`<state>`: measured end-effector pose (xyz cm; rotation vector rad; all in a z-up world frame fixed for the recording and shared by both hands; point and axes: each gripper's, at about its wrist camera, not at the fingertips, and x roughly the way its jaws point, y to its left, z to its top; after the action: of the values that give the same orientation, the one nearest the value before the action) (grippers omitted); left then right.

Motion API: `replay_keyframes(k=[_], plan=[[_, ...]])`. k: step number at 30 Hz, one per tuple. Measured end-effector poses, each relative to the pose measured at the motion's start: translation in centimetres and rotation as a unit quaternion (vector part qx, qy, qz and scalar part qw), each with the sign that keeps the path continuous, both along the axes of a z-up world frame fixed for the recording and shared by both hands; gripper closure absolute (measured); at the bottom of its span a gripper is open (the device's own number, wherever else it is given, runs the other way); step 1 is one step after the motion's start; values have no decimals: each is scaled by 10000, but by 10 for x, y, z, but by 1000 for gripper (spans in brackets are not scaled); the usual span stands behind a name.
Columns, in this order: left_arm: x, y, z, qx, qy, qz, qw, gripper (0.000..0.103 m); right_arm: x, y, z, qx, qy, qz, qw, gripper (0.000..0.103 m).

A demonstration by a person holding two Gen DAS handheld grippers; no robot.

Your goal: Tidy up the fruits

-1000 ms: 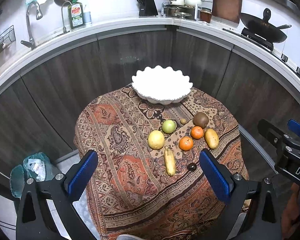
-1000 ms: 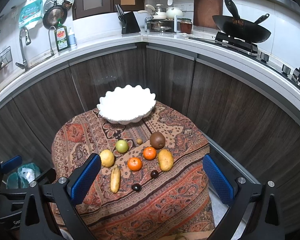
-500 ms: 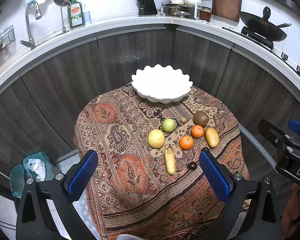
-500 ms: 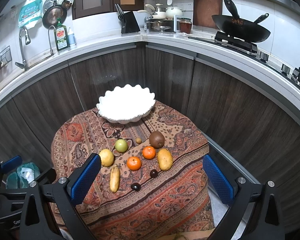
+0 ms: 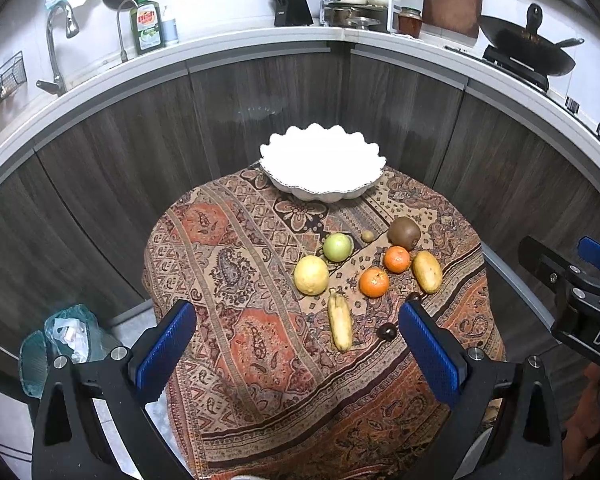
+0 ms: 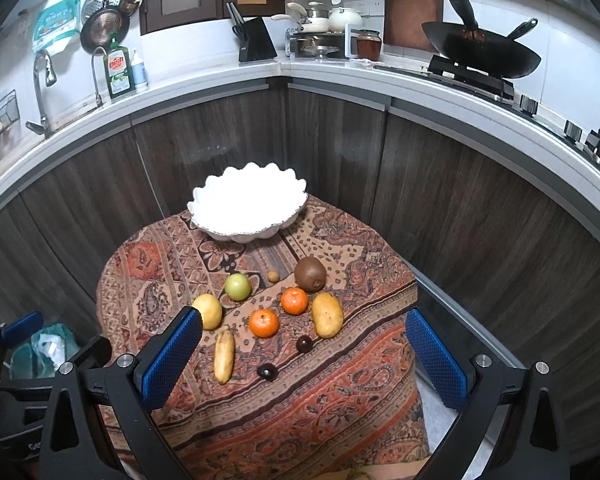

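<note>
A: Ten fruits on the cloth (image 5: 236,280), none in the bowl (image 6: 247,204) behind them. Left gripper (image 5: 296,352) and right gripper (image 6: 304,360): jaws apart, holding nothing.

B: Risk: round plums (image 6: 267,372) nearest the front edge could roll off if nudged. Fruits sit close together; open room lies on the left side.

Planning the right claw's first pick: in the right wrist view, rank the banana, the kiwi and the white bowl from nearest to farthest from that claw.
1. Banana: nearest, lying just ahead of the right claw, toward its left finger.
2. Kiwi: mid-table, behind the two oranges.
3. White bowl: farthest, at the table's far edge by the cabinets.
</note>
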<state>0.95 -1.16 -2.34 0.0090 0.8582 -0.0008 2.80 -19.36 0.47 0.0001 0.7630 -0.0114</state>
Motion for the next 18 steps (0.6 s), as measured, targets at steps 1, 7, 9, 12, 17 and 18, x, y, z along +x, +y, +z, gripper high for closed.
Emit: replay_keyframes(k=[1,7,9,12,17,18], plan=[[2,-1,-3,9,3,-10,10000,0,3,-1,-5,0,20,-14,10000,0],[16,-7,-22,17,138,-66,9999,0,17,-8,-26,-3,144,-97,9998,0],[22,-10,-31,31,200,-87,9998,0,22,-10,-35,1,188,-116,9998,0],[30,-11,-41,33,248,-95,9996,0,29,-12,-45,7,250,-128,9996,0],[40,-16,-61,50,313,-89,9995,0,38,-14,-64,-1,296,-112,9995,0],[42,-16,-65,42,345,-84,9994,0,40,-15,-69,-4,312,-111,9995,0]])
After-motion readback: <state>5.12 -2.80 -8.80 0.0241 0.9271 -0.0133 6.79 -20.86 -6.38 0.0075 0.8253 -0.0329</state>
